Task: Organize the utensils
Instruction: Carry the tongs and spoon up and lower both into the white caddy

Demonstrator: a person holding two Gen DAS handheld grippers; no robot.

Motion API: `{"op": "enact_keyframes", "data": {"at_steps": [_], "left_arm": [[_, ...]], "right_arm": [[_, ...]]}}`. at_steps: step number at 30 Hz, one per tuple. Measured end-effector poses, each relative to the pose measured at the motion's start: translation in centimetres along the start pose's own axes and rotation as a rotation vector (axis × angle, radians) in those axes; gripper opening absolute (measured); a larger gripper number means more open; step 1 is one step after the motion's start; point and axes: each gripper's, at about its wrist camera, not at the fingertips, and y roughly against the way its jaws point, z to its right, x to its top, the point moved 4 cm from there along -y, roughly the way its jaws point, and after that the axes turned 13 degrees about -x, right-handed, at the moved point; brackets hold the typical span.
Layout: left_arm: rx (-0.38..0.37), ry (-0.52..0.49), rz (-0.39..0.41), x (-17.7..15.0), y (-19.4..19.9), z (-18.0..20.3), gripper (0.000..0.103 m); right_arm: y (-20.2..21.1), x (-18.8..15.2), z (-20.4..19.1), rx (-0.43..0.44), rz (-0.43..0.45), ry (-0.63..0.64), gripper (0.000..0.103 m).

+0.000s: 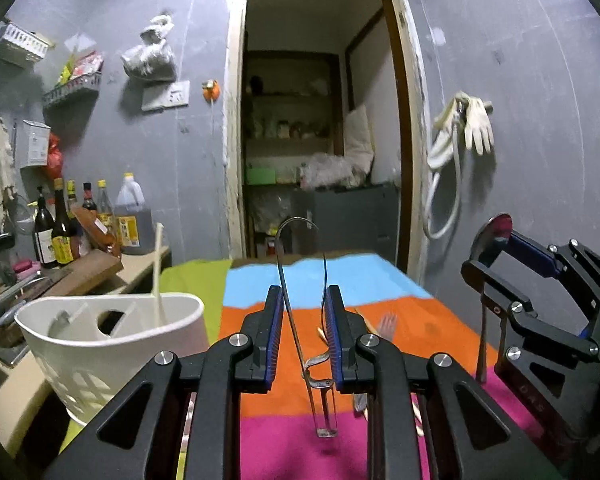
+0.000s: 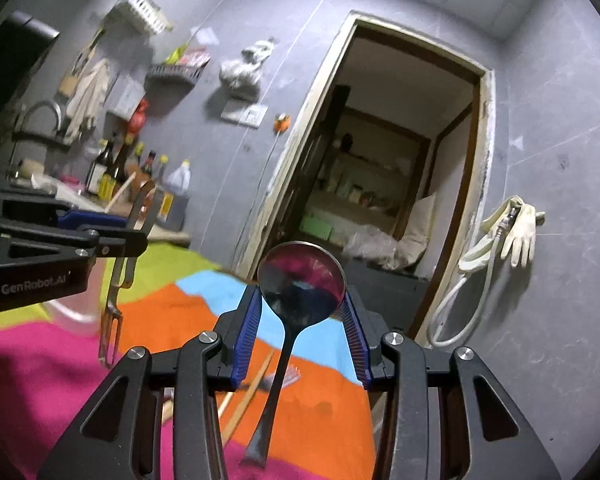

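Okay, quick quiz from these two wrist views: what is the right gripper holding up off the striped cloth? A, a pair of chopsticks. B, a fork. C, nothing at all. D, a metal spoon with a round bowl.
D: in the right wrist view the right gripper has its jaws closed on the round bowl of a metal spoon, whose handle hangs down over the striped cloth.

R gripper (image 2: pixel 302 312) clamps spoon (image 2: pixel 296 284) bowl-up; L gripper (image 2: pixel 134 236) holds peeler (image 2: pixel 118 280) over striped cloth (image 2: pixel 172 304).
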Motion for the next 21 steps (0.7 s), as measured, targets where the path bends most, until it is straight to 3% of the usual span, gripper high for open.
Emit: {"op": "enact_keyframes", "data": {"at_steps": [12, 21], "left_arm": [[0.044, 0.003, 0.119, 5.1, 5.2, -3.3, 0.018], [0.133, 0.018, 0.181, 8.7, 9.4, -9.0, 0.018]], "right_arm": [[0.3, 6.1, -0.4, -0.001, 0.145, -0.124, 0.038], [-0.8, 10.9, -3.5, 0.117, 0.185, -0.267, 0.038]]}}
